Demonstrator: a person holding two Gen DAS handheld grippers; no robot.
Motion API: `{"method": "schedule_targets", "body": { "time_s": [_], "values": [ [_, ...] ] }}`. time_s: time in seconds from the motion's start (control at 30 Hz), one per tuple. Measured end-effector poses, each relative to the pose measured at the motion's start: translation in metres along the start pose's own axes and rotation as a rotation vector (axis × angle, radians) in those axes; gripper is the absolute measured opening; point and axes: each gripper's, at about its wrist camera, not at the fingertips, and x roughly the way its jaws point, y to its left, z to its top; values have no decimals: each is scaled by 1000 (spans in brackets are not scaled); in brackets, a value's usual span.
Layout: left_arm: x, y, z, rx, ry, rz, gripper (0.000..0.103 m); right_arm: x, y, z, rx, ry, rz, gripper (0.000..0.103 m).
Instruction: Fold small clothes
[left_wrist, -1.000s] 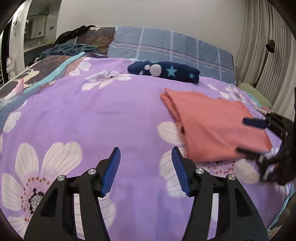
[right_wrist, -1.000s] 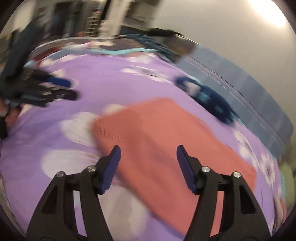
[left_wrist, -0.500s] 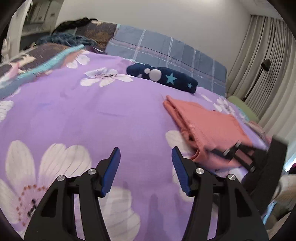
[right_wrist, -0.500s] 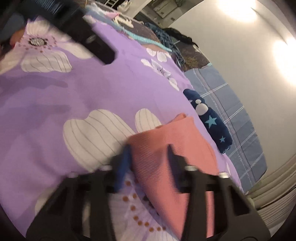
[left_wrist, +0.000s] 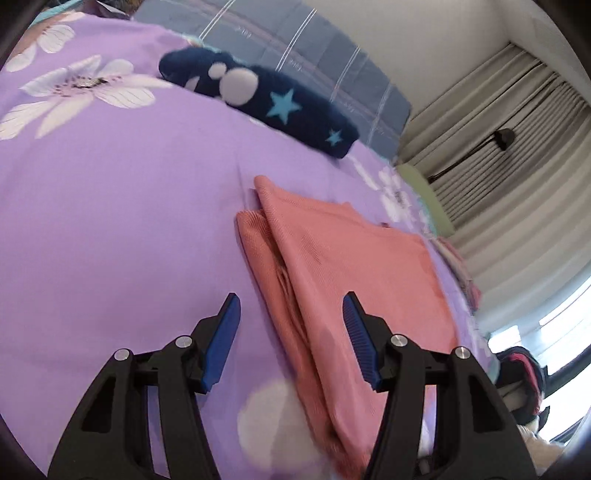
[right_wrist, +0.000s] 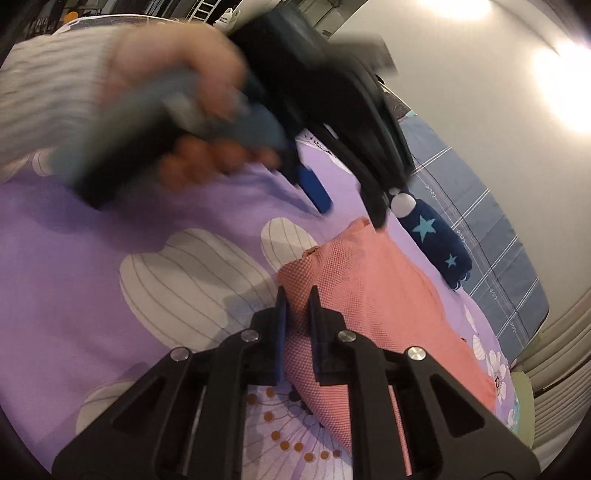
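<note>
Since the earlier frames the left gripper (left_wrist: 291, 319) has swung across the bed to the folded salmon garment (left_wrist: 354, 280); it had been over bare purple sheet. The right gripper (right_wrist: 297, 306) has come down on the garment's near corner; its jaws have just been closing and now pinch a ridge of the fabric between the pads.

Left jaws: about half open, nothing between them, one finger on either side of the garment's layered edge. Contact with the cloth: cannot tell.

Garment: salmon-pink, fine waffle-like knit, folded into a rough rectangle with stacked layers showing along one side; lies on the purple floral bedsheet (left_wrist: 110, 206), apart from the navy star-print plush roll (left_wrist: 266, 107) near the grey-blue checked pillow (left_wrist: 332, 59).

Hard to make out: in the right wrist view the person's left hand (right_wrist: 184, 110) and striped sleeve (right_wrist: 51, 92) are motion-blurred. The garment's near end is hidden behind the left gripper's frame. Pleated beige curtains (left_wrist: 517, 147) cut off at the rim.
</note>
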Motion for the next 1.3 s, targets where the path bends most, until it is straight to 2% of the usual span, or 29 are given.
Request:
{"method": "schedule_targets", "body": {
  "time_s": [0.2, 0.33, 0.4, 0.53, 0.57, 0.67, 0.8, 0.87, 0.93, 0.97, 1.03, 1.07, 1.1, 1.2, 1.3],
  "values": [
    [28, 3, 21, -53, -9, -55, 48, 0, -1, 0, 18, 8, 21, 11],
    [36, 4, 21, -39, -20, -89, 40, 4, 2, -1, 9, 20, 24, 11],
    [37, 7, 18, -36, -31, -91, 33, 5, 4, -1, 5, 25, 22, 11],
    [37, 16, 20, -87, -27, -99, 8, 9, 1, -1, 10, 31, 30, 11],
    [37, 18, 21, -96, -29, -102, 6, 9, 0, 0, 12, 32, 31, 11],
    [27, 10, 30, -51, -83, -74, 5, 8, 1, -1, 13, 28, 31, 11],
    [11, 8, 36, -34, -158, -101, 4, 6, -4, -2, 34, 14, 54, 11],
    [18, 20, 32, -70, -142, -82, 4, 7, -6, -3, 42, 14, 63, 11],
    [22, 33, 31, -143, -116, -110, 5, 8, -6, -4, 38, 17, 64, 11],
    [15, 35, 31, -155, -138, -115, 5, 9, -6, -4, 34, 18, 62, 11],
    [4, 33, 30, -131, -152, -113, 9, 9, -6, -5, 33, 18, 62, 11],
    [1, 32, 28, -124, -145, -119, 16, 9, -7, -5, 37, 16, 64, 11],
    [-2, 32, 26, -115, -133, -119, 19, 9, -7, -5, 39, 16, 67, 11],
    [2, 29, 21, -63, -65, -20, 19, 10, -7, -5, 41, 20, 73, 11],
    [8, 25, 20, -22, -27, -33, 18, 10, -8, -5, 38, 20, 70, 11]
  ]
}}
